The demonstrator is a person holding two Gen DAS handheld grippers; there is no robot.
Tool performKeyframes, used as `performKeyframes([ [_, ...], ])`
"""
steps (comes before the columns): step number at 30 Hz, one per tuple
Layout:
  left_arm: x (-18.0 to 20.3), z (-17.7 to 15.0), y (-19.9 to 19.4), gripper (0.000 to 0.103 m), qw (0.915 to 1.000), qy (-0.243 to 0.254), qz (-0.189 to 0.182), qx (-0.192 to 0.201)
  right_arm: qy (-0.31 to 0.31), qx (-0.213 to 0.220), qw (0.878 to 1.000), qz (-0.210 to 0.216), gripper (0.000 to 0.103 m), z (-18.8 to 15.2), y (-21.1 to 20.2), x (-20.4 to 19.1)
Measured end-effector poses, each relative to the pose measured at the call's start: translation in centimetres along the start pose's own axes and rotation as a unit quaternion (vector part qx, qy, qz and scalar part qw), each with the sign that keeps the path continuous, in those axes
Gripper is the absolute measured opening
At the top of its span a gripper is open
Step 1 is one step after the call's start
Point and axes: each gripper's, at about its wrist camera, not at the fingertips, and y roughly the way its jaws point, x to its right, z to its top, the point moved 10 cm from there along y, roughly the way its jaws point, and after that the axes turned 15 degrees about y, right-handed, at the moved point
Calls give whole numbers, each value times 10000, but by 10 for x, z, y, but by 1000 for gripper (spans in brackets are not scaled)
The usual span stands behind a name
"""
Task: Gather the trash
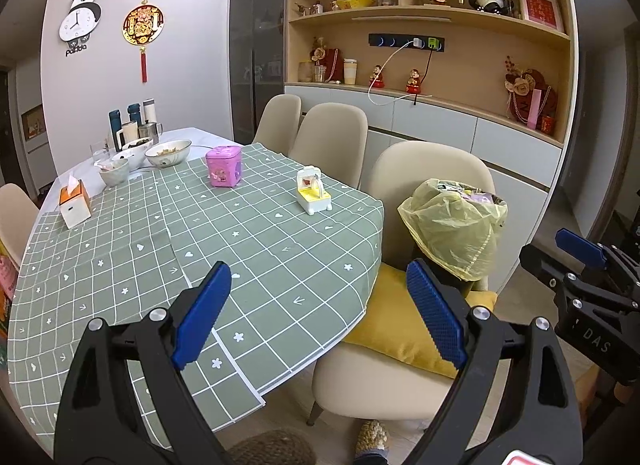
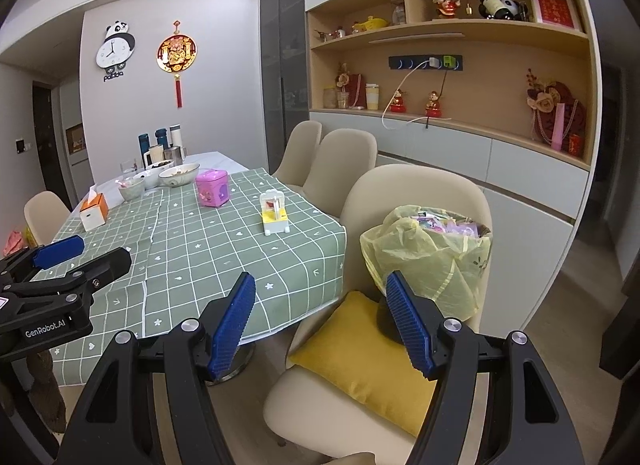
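1. Our left gripper (image 1: 320, 313) stands wide open, its ribbed blue pads (image 1: 434, 315) holding nothing, over the edge of the green grid-patterned tablecloth (image 1: 260, 249).
2. Our right gripper (image 2: 320, 323) is equally spread and empty, its textured blue pads (image 2: 408, 325) apart.
3. The trash bin (image 2: 430, 253), lined with a thin, crinkled yellow plastic bag and filled with wrappers, sits on a beige moulded chair (image 2: 416, 193) beside a soft mustard cushion (image 2: 360, 361).
4. A glossy pink box (image 1: 224, 167) and a white-and-yellow toy (image 1: 314, 193) stand on the cloth.
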Motion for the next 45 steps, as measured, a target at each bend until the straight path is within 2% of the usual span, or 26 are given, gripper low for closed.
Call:
performKeyframes([
  [28,14,1,3,85,9999,13,-132,-13,103,-42,9999,-66,64,-2,0,12],
  [45,9,-2,11,85,9999,6,-117,-70,78,-76,9999,-111,64,-7,3,11],
])
